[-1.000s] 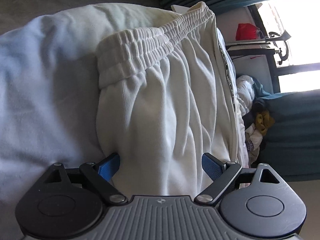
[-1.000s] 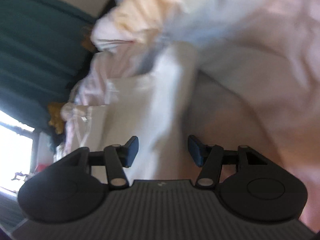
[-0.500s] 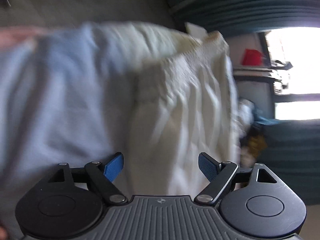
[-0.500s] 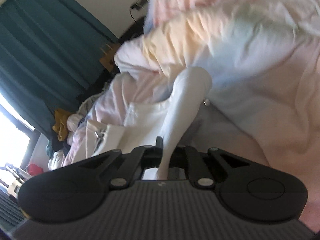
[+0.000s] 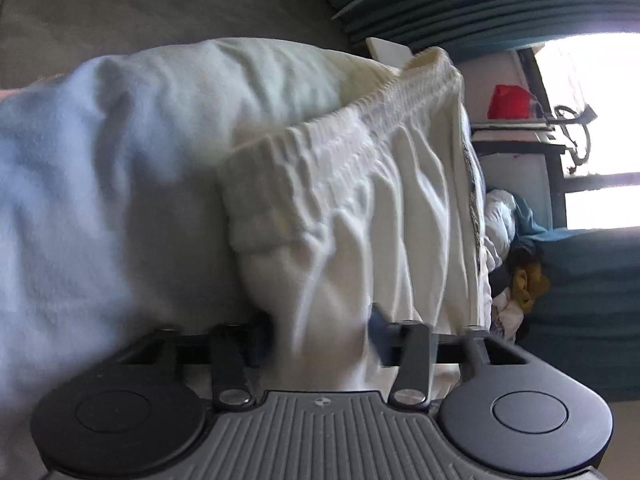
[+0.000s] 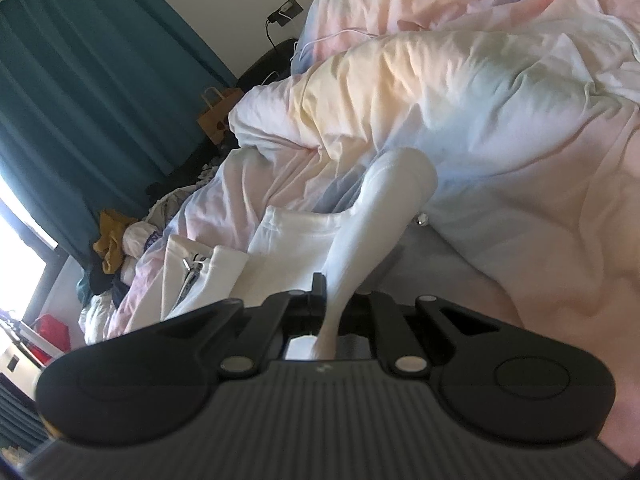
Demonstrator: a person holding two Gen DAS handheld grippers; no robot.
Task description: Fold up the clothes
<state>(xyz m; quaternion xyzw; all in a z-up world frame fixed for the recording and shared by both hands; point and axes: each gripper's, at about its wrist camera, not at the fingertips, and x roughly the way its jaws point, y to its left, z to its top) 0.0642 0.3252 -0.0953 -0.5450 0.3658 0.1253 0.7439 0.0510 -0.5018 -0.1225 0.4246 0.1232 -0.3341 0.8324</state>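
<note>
White trousers (image 5: 380,208) with a ribbed elastic waistband (image 5: 340,148) lie on the pale blue bed cover (image 5: 100,180). My left gripper (image 5: 318,328) has its blue-padded fingers pressed in on a bunch of the trouser fabric just below the waistband. In the right wrist view, my right gripper (image 6: 334,300) is shut on a white trouser leg (image 6: 384,208), which rises from the fingers in a taut, lifted fold above the bed.
A rumpled pastel duvet (image 6: 460,80) fills the bed's far side. A white zipped garment (image 6: 200,272) lies left of the held leg. A heap of clothes (image 6: 112,248) sits by teal curtains (image 6: 80,80), with a paper bag (image 6: 214,120) and a red bag (image 5: 510,102) nearby.
My left fingers have drawn in from wide open onto the trouser fabric. My right gripper went from open to shut on the trouser leg and lifted it.
</note>
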